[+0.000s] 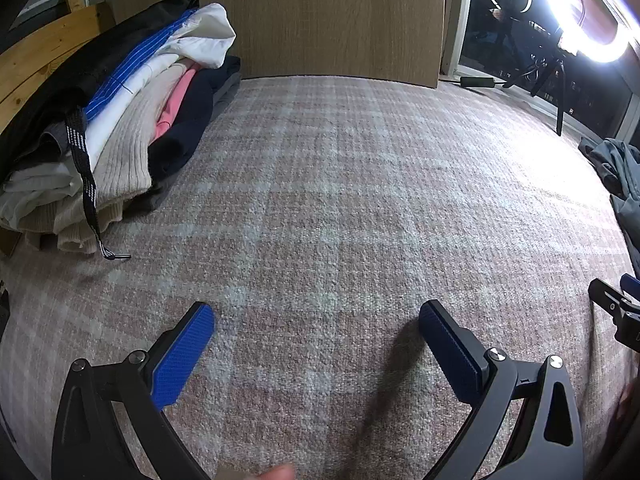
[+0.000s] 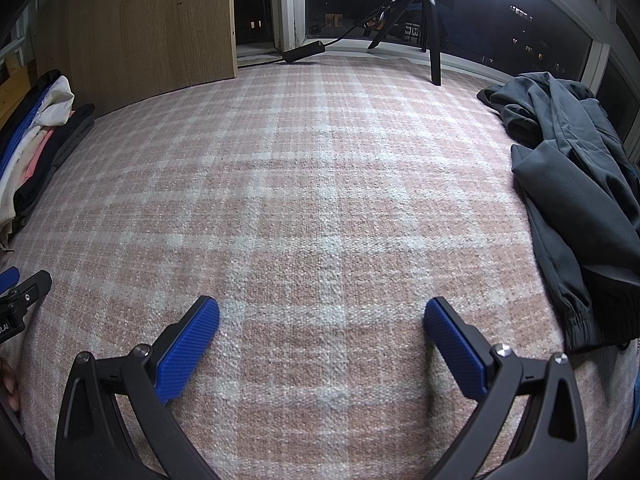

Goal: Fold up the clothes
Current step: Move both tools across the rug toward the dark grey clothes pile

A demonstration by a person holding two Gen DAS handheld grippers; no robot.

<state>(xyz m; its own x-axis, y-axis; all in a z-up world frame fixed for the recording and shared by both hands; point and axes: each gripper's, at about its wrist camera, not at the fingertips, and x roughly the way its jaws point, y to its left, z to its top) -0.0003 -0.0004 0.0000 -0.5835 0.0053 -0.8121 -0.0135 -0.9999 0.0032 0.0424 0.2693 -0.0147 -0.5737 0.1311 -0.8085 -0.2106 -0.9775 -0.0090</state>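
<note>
A stack of folded clothes (image 1: pixel 120 128), white, blue-striped, beige, pink and dark, leans at the far left of the pink plaid blanket (image 1: pixel 340 200); it also shows in the right wrist view (image 2: pixel 36 148). A crumpled grey garment (image 2: pixel 580 184) lies unfolded at the right; its edge shows in the left wrist view (image 1: pixel 618 172). My left gripper (image 1: pixel 316 312) is open and empty, hovering over the bare blanket. My right gripper (image 2: pixel 322 308) is open and empty over the blanket (image 2: pixel 320 200), left of the grey garment.
A wooden panel (image 1: pixel 320 20) stands at the back. A ring light on a tripod (image 2: pixel 432 20) stands by the dark window (image 2: pixel 500 12), with a cable and power brick (image 2: pixel 304 52). A wooden headboard (image 1: pixel 36 56) is behind the stack.
</note>
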